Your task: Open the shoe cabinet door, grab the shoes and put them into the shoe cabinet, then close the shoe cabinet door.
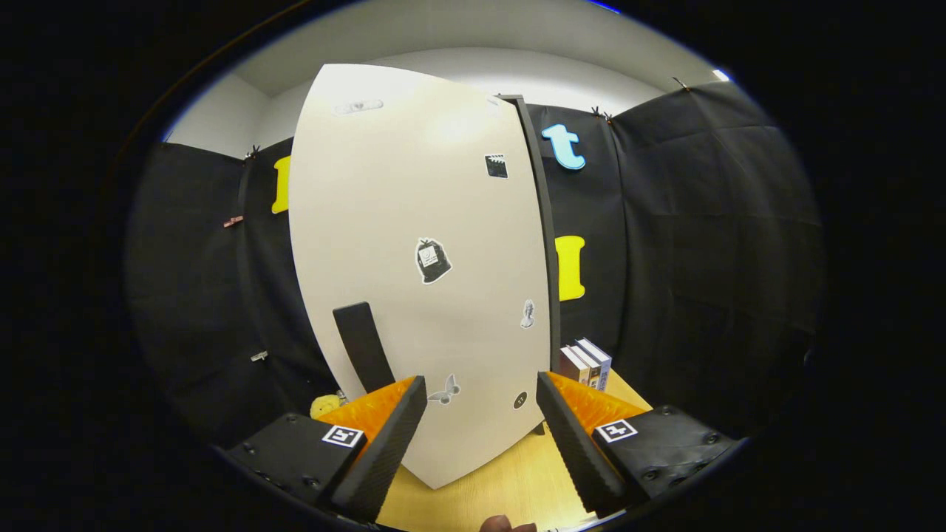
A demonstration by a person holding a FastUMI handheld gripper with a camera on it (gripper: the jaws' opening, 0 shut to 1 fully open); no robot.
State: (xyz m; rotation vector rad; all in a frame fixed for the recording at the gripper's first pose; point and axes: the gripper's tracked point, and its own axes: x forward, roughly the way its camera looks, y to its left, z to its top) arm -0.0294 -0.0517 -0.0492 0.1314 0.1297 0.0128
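the cabinet (414, 244) stands on the table (510, 480) just ahead of the gripper (480, 436), its pale door (384, 207) shut and facing it, dark handle (362, 347) low beside the left finger. bare table shows between the spread fingers, nothing held. books (587, 362) stand right of the cabinet's dark edge, near the wall.

The shoe cabinet door (414, 244) is seen in a plain cream white, dotted with small black-and-grey stickers (432, 260), and a black handle (362, 347) is carried on it. The desk (510, 484) is shown in light wood. A yellow toy (325, 405) is noticed nearby.
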